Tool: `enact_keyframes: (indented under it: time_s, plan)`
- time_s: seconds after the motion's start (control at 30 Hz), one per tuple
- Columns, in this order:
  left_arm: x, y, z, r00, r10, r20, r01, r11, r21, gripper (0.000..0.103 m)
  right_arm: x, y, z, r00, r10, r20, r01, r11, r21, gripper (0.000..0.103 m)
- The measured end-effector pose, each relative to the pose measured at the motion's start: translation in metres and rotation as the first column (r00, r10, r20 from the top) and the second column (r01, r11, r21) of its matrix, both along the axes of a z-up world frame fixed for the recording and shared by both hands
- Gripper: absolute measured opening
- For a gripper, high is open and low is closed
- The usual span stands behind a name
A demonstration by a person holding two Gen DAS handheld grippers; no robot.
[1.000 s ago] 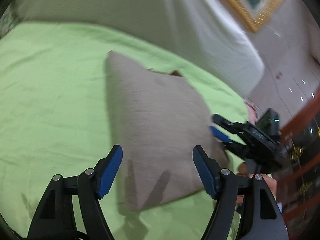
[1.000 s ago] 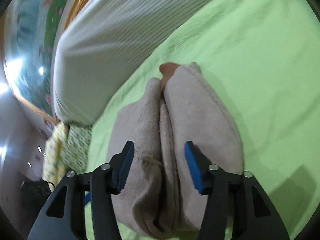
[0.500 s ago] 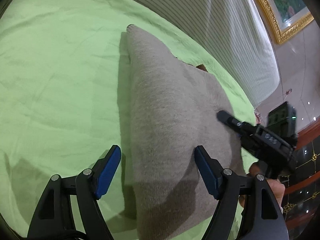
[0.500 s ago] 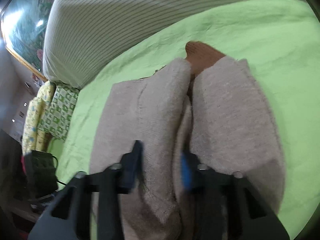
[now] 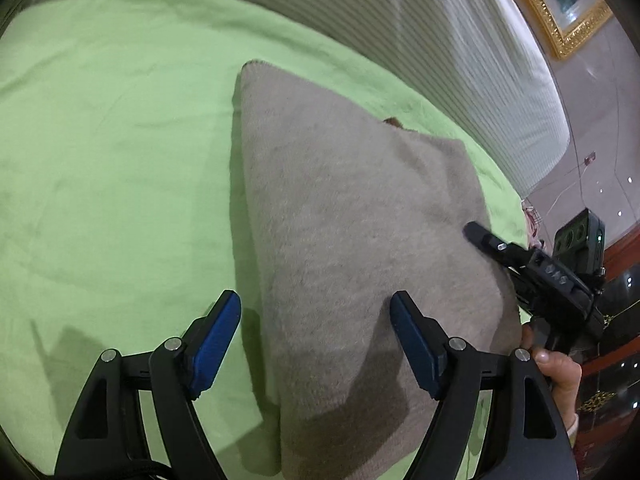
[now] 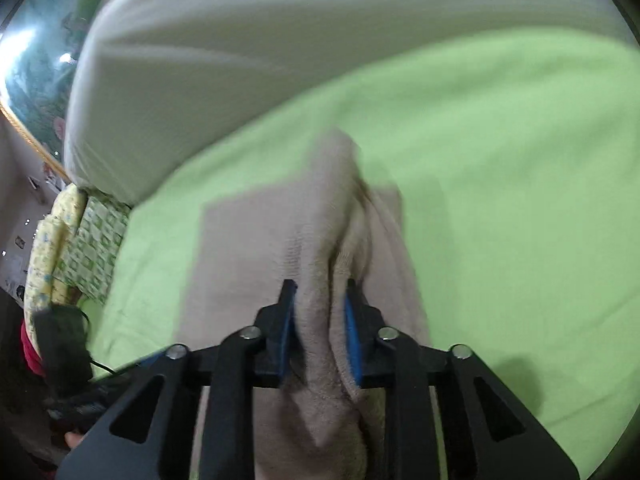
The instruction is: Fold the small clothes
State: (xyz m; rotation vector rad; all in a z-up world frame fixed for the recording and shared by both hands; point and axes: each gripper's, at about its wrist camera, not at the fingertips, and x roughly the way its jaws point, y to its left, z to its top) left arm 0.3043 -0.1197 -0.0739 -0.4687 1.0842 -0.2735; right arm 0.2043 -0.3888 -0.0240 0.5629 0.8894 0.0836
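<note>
Since a second ago, right gripper (image 6: 320, 322) moved in over the beige knit garment (image 5: 360, 240), blue pads now pinching a raised fold of it, jaws opening slightly yet pressing the cloth. Left gripper (image 5: 316, 344) lower and nearer the garment's near edge, jaws wide apart, one pad over the cloth, the other over the green bedsheet (image 5: 112, 160), gripping nothing. Garment lying folded on the sheet. Beyond it, striped white bedding (image 5: 460, 48). Farther off, gilt picture frame (image 5: 560, 20).
</note>
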Motion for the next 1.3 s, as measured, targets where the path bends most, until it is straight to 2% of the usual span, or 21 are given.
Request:
enact_keyframes:
  time_s: [0.07, 0.1, 0.23, 0.33, 0.4, 0.43, 0.47, 0.5, 0.57, 0.63, 0.87, 0.9, 0.93, 1.0, 1.03, 1.07, 1.1, 1.13, 1.2, 1.3]
  plan:
    - [-0.004, 0.004, 0.000, 1.000, 0.000, -0.005, 0.000, 1.000, -0.006, 0.078, -0.007, -0.007, -0.001, 0.999, -0.023, 0.031, 0.021, 0.996, 0.086, 0.042]
    - [-0.007, 0.005, 0.002, 1.000, 0.001, 0.000, -0.001, 1.000, -0.006, 0.078, -0.009, -0.006, 0.001, 0.999, -0.026, 0.042, 0.022, 0.996, 0.084, 0.042]
    - [-0.015, 0.003, 0.002, 1.000, 0.004, 0.009, -0.004, 1.000, 0.010, 0.078, -0.004, 0.014, 0.016, 0.997, 0.036, 0.066, -0.035, 0.999, -0.024, 0.044]
    - [-0.013, 0.006, 0.002, 1.000, -0.003, 0.000, 0.003, 1.000, 0.015, 0.080, 0.002, 0.023, 0.026, 0.998, 0.018, 0.055, -0.011, 0.992, -0.123, 0.046]
    - [-0.004, 0.004, 0.001, 1.000, -0.006, -0.001, 0.006, 1.000, 0.015, 0.080, 0.000, 0.022, 0.030, 0.998, -0.025, 0.056, 0.035, 0.981, -0.190, 0.057]
    - [0.000, 0.005, 0.000, 1.000, -0.003, -0.003, 0.003, 1.000, 0.013, 0.081, -0.001, 0.021, 0.030, 0.998, -0.029, 0.053, 0.039, 0.977, -0.211, 0.067]
    - [0.003, 0.007, -0.001, 1.000, 0.001, -0.006, -0.001, 1.000, 0.003, 0.082, 0.000, 0.018, 0.026, 0.999, -0.020, 0.039, 0.028, 0.976, -0.216, 0.071]
    - [0.007, 0.008, -0.004, 1.000, 0.004, -0.015, -0.004, 1.000, -0.021, 0.082, 0.002, 0.016, 0.021, 1.000, -0.009, 0.021, 0.013, 0.979, -0.203, 0.071]
    - [0.013, 0.010, -0.012, 0.999, 0.005, -0.049, -0.009, 0.996, -0.084, 0.082, 0.003, 0.009, 0.008, 1.000, 0.017, -0.008, -0.018, 0.993, -0.118, 0.071]
    - [0.016, 0.013, -0.020, 0.997, 0.013, -0.075, -0.023, 0.991, -0.134, 0.084, 0.002, 0.001, 0.003, 1.000, 0.013, -0.007, -0.014, 0.998, -0.063, 0.072]
    - [0.018, 0.004, -0.027, 0.998, -0.013, -0.068, 0.002, 0.989, -0.150, 0.087, 0.001, -0.006, 0.001, 0.998, 0.056, -0.006, -0.056, 0.998, -0.021, 0.073]
    - [0.020, 0.000, -0.028, 0.997, -0.035, -0.065, 0.024, 0.986, -0.163, 0.081, 0.002, -0.005, -0.001, 0.998, 0.061, -0.013, -0.061, 0.998, -0.009, 0.073]
    - [0.022, -0.006, -0.029, 0.997, -0.046, -0.064, 0.035, 0.986, -0.162, 0.079, 0.003, -0.004, -0.004, 0.997, 0.071, -0.025, -0.071, 0.997, 0.015, 0.073]
    - [0.021, -0.010, -0.030, 0.998, -0.045, -0.050, 0.039, 0.991, -0.125, 0.066, -0.001, -0.005, -0.010, 0.994, 0.100, -0.046, -0.098, 0.995, 0.035, 0.072]
    - [0.019, -0.009, -0.028, 0.998, -0.048, -0.034, 0.043, 0.992, -0.120, 0.062, -0.004, -0.003, -0.010, 0.991, 0.127, -0.052, -0.126, 0.992, 0.023, 0.067]
    - [0.016, -0.006, -0.023, 0.999, -0.045, -0.018, 0.043, 0.992, -0.117, 0.051, -0.005, 0.002, -0.009, 0.987, 0.151, -0.052, -0.149, 0.988, 0.029, 0.049]
    - [0.013, -0.003, -0.018, 0.999, -0.045, -0.003, 0.044, 0.992, -0.120, 0.043, -0.008, 0.003, -0.007, 0.988, 0.148, -0.050, -0.147, 0.988, 0.038, 0.048]
    - [0.007, 0.001, -0.011, 0.999, -0.049, 0.017, 0.051, 0.991, -0.124, 0.041, -0.011, 0.007, -0.003, 0.990, 0.136, -0.044, -0.134, 0.991, 0.028, 0.043]
    - [-0.007, 0.010, 0.010, 0.997, -0.055, 0.060, 0.061, 0.993, -0.097, 0.039, -0.020, 0.016, 0.009, 0.993, 0.117, -0.014, -0.117, 0.993, 0.019, 0.040]
    - [-0.042, 0.037, 0.043, 0.991, -0.027, 0.133, 0.033, 0.998, -0.049, 0.039, -0.037, 0.039, 0.031, 0.988, 0.140, 0.059, -0.145, 0.985, 0.093, 0.038]
